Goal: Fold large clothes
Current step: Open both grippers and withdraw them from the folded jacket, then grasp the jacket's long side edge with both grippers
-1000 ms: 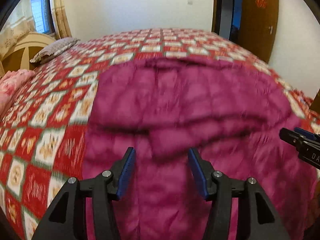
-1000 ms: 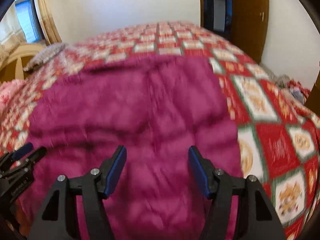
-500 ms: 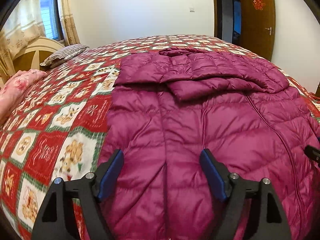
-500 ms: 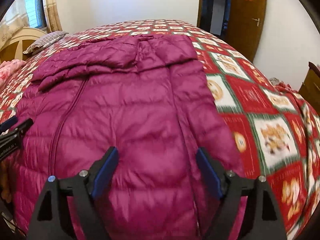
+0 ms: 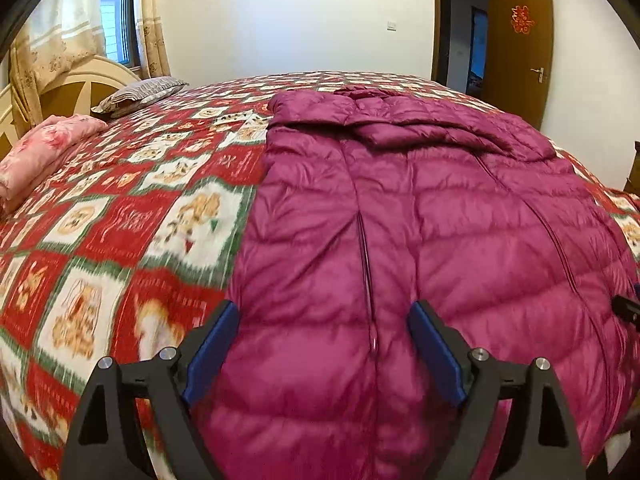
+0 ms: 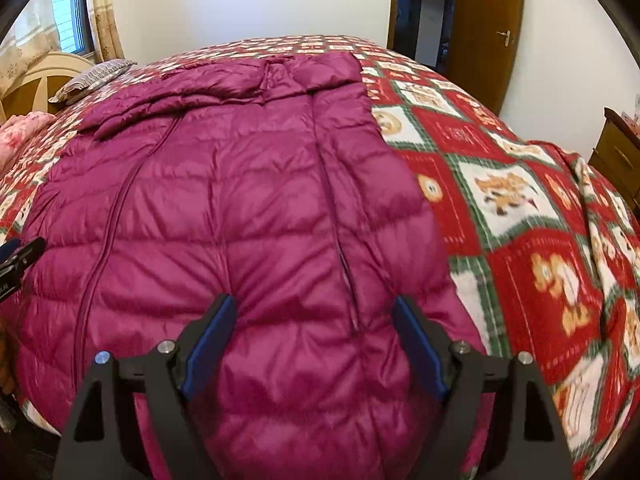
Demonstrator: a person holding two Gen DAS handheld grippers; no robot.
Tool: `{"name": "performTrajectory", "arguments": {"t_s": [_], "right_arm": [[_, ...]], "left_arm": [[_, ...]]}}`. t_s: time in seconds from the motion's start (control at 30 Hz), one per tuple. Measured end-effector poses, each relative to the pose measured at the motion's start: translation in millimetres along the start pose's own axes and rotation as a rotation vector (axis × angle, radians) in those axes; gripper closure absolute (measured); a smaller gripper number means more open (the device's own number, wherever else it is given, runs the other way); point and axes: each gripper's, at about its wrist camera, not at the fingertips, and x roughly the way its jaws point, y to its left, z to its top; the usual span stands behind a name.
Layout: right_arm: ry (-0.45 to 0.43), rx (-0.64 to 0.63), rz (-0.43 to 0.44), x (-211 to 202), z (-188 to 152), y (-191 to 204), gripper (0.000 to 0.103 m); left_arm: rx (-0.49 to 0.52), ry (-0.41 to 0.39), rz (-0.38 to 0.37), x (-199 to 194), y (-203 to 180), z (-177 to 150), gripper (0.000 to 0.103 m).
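Observation:
A large magenta quilted down coat (image 5: 420,220) lies flat on the bed, hem toward me, with its sleeves folded across the upper part; it also shows in the right wrist view (image 6: 248,208). My left gripper (image 5: 322,344) is open and empty, above the hem near the coat's left edge. My right gripper (image 6: 314,338) is open and empty, above the hem near the coat's right edge. The left gripper's tip shows in the right wrist view (image 6: 20,254).
The bed is covered by a red, white and green patterned blanket (image 5: 120,220). A striped pillow (image 5: 138,94) and a pink folded blanket (image 5: 44,148) lie at the far left. A brown door (image 5: 520,48) stands open behind; a wooden cabinet (image 6: 618,156) is at the right.
Both grippers have drawn back toward the coat's hem and opened wider. The view has steadied from blur, and the coat lies still.

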Motion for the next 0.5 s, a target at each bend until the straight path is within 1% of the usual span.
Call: {"name": "performTrajectory", "arguments": {"t_s": [0.13,0.27,0.33,0.4,0.43,0.5], "right_arm": [[-0.005,0.002,-0.018,-10,-11,-3,0.02],[-0.042,0.03,-0.05,-26,-4,-14,0.02],[-0.059,0.031,-0.102,-34,-4,-25,0.02],[-0.039,0.049,-0.131,-34,-6,-36,0.02],[-0.019,0.072,-0.121,-31,-9,-43,0.02],[0.025,0.107,-0.081,-25,-15,-49,0.02]], "left_arm": [[0.008,0.019,-0.015,-16,4,-14,0.016],[-0.002,0.036,-0.034,-31,17,-22,0.016],[-0.032,0.052,-0.047,-37,30,-28,0.016],[-0.077,0.082,-0.062,-39,44,-37,0.016],[-0.094,0.094,-0.075,-40,50,-41,0.016],[-0.089,0.092,-0.071,-44,54,-49,0.016]]}}
